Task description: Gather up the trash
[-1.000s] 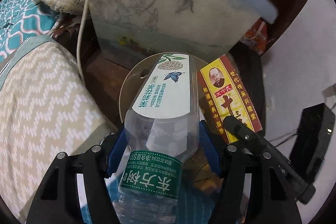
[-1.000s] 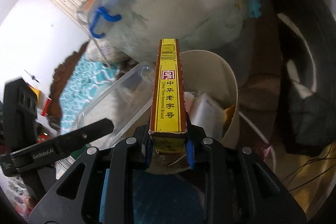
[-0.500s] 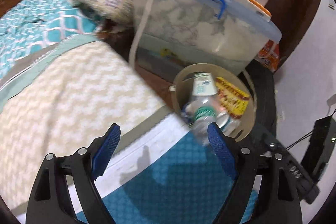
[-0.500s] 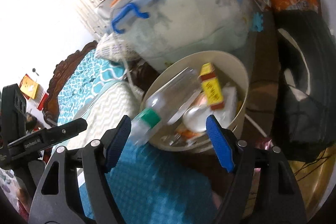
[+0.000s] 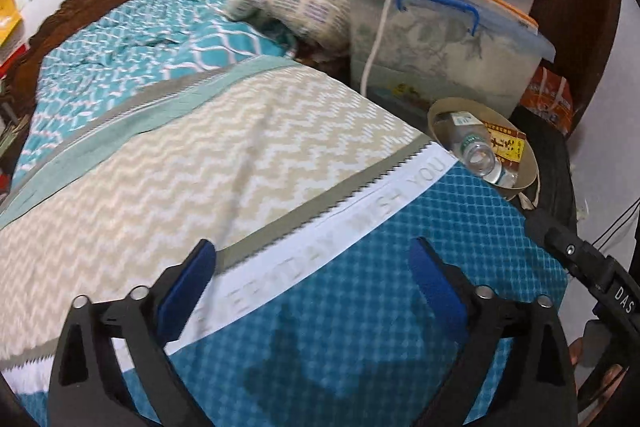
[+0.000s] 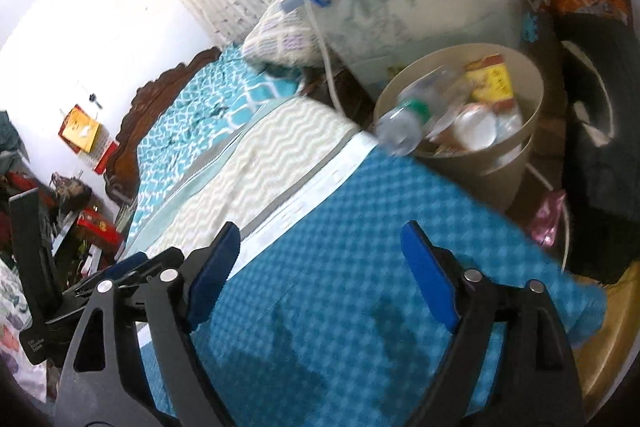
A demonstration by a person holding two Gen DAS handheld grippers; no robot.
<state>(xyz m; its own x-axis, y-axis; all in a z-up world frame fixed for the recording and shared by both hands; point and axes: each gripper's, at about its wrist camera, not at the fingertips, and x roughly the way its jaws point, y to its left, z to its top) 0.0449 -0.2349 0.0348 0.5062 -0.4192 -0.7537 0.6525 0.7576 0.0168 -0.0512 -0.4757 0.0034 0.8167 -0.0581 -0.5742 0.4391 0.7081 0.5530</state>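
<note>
Both the left tongs (image 5: pixel 312 267) and right tongs (image 6: pixel 320 251) have just been opening, jaws wide, empty.

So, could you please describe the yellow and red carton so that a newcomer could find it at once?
Start at the big clear storage box with the blue handle beside the bed. In front of it stands a round beige bin. The carton leans against the bin's far inner wall, the only yellow and red printed box there, beside a clear plastic bottle with a green label.

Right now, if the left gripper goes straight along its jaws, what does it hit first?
Most likely the bed cover: the open left gripper points down at its blue patch. The bin sits off to the right.
</note>
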